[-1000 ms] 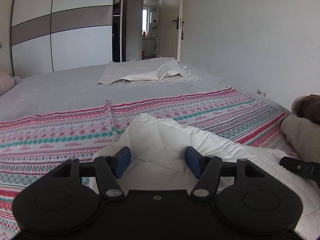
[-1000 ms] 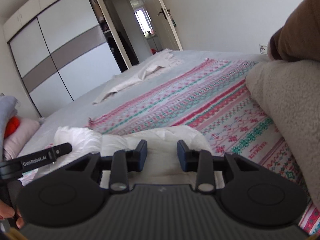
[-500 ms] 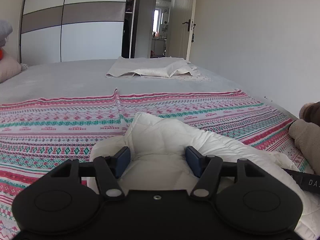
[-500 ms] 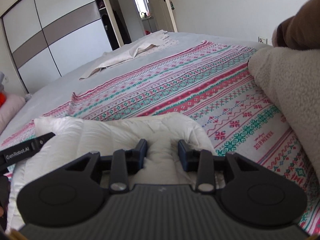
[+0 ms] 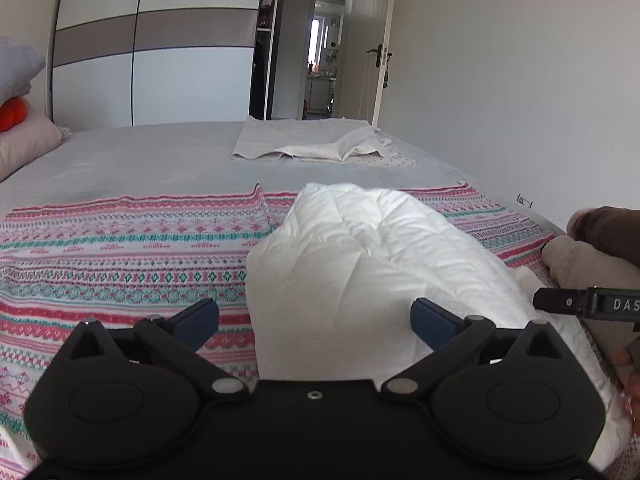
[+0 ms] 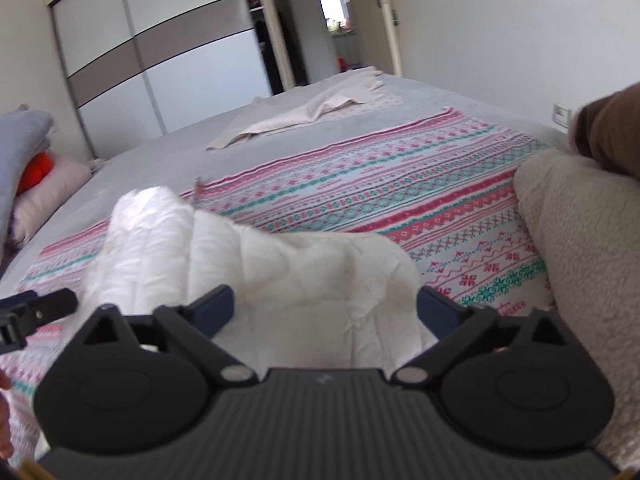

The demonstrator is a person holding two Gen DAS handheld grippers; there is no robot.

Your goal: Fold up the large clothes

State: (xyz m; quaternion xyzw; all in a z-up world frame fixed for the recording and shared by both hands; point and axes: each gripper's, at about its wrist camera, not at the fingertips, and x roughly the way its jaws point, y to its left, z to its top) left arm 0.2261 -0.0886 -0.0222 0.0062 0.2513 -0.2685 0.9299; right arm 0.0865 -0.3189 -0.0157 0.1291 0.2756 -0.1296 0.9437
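Both jaw sets have just been opening: left hand-held gripper [image 5: 315,320] and right hand-held gripper [image 6: 325,309] now stand spread wide, where half a second ago each was pinching a fold of the white quilted garment [image 5: 372,264]. Padding still bulges up between the blue pads on both sides, but the pads sit clear of it, so nothing is clamped. Landmark is that garment: it lies bunched in a puffy heap directly ahead of both grippers, on the patterned blanket [image 5: 120,264], which covers the near half of the bed [image 5: 140,156]. Blanket stripes show on both sides of the heap and beyond it. Right of the garment, a fleecy beige sleeve [image 6: 580,240] of the person, just beside it. Far beyond the garment, well apart, a pale cloth [image 5: 312,142] lies flat near the far end of the bed. Left of the garment and far off, a stack of pillows [image 6: 44,184]. My read: this is a release after carrying an edge over, so one fold has been laid down. Heap looks lofty and uneven rather than flat; likely wants pressing down or a regrip for another fold.
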